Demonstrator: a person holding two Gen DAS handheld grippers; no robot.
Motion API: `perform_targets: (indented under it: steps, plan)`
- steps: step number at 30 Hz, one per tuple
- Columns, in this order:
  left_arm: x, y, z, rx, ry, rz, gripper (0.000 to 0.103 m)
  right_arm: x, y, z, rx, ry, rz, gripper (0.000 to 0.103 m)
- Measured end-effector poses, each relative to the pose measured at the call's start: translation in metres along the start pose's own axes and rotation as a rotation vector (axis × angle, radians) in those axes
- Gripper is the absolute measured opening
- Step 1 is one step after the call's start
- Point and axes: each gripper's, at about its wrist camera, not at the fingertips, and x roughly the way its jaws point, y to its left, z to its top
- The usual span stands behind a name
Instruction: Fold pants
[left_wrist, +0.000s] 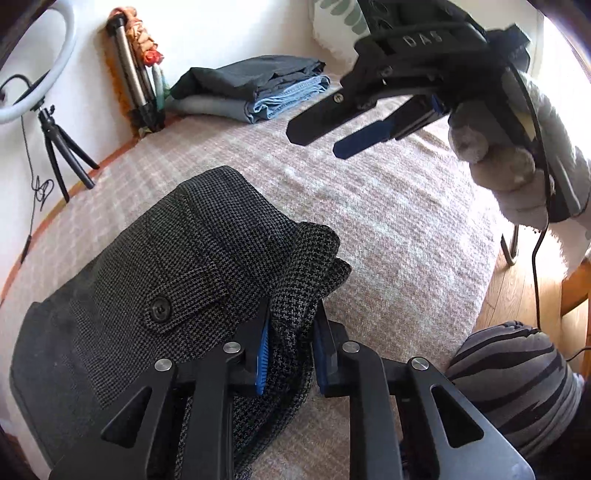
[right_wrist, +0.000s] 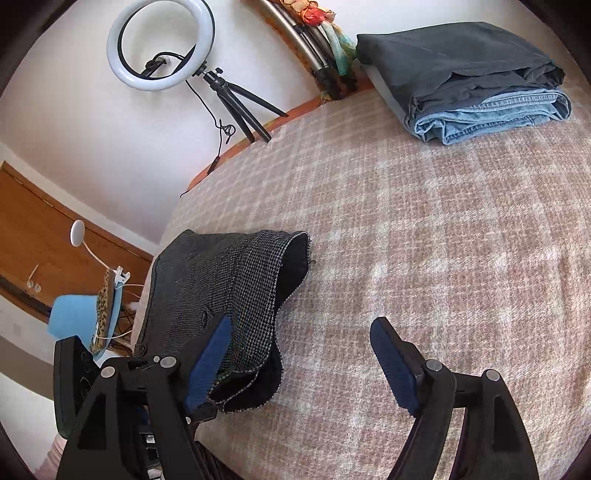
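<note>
Left hand-held gripper (left_wrist: 290, 354) up close, jaws pinched on bunched fold of houndstooth pants (left_wrist: 155, 280); pants lie on bed blanket (left_wrist: 388, 221) near left edge. Left view alone shows right hand-held gripper (left_wrist: 321, 138) hovering above blanket, grey-gloved hand (left_wrist: 517, 147) on it. Right view shows its fingers wide apart, nothing between. Folded stack of clothes (right_wrist: 469, 85) at far side.

Lower part of houndstooth pants (left_wrist: 155, 280) hidden behind left gripper (left_wrist: 290, 354), ring light (left_wrist: 22, 74) cropped by frame edge, striped cushion (left_wrist: 517, 380) partly cut off lower right.
</note>
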Motion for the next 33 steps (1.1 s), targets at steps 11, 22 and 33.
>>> perform_targets:
  steps: [11,22,33]
  plan:
    - [-0.021,0.004,0.0,-0.065,-0.09,-0.022,0.017,0.069,0.027,0.0,0.099,0.168,0.207,0.086]
    - [-0.074,0.042,-0.026,-0.161,-0.123,0.011,0.031,0.065,0.056,0.0,0.004,0.133,0.183,0.014]
    - [-0.034,0.178,-0.015,-0.405,-0.091,0.394,0.031,0.058,0.08,-0.001,-0.056,0.108,0.143,0.013]
